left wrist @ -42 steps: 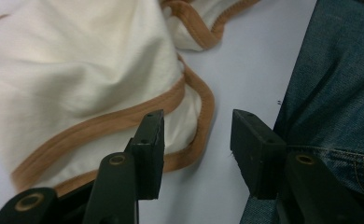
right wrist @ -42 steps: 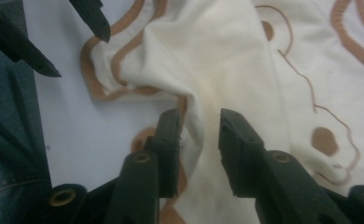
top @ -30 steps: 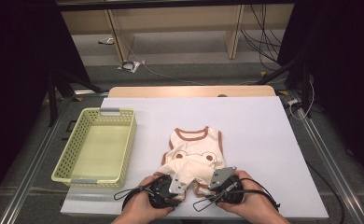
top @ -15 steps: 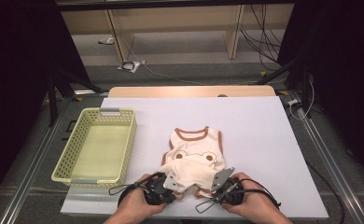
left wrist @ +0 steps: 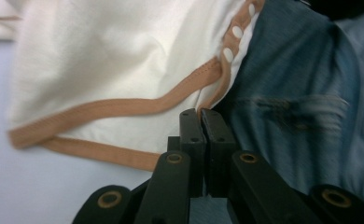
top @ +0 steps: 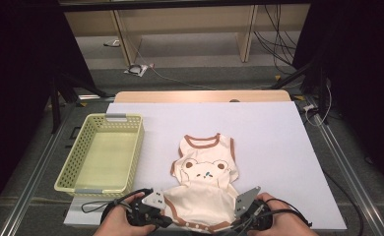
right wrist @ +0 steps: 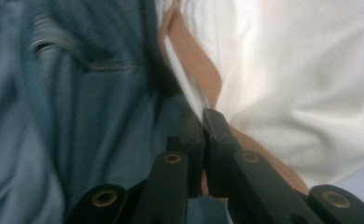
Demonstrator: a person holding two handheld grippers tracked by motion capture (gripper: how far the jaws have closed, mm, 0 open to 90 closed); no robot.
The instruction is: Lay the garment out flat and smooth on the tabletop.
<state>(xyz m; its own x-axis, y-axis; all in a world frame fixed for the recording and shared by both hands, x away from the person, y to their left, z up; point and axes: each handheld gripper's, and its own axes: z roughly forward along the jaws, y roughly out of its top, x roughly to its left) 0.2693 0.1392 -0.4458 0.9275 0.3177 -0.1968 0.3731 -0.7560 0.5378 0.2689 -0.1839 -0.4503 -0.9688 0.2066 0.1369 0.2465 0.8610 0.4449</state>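
Both grippers pinch the bodysuit [top: 200, 196] bottom hem corners.

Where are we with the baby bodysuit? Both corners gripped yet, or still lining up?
Done: both grips look made. The left gripper is shut on the brown-trimmed hem of the bodysuit, and the right gripper is shut on the trim at the opposite bottom corner. In hand: the bottom end is lifted off the white table, bear print facing up. Left: probably folding it, and perhaps placing it in the empty yellow basket.

White table [top: 278, 147] bearing yellow basket [top: 72, 169] lying at left, cream baby bodysuit [top: 205, 172] lying near front edge.
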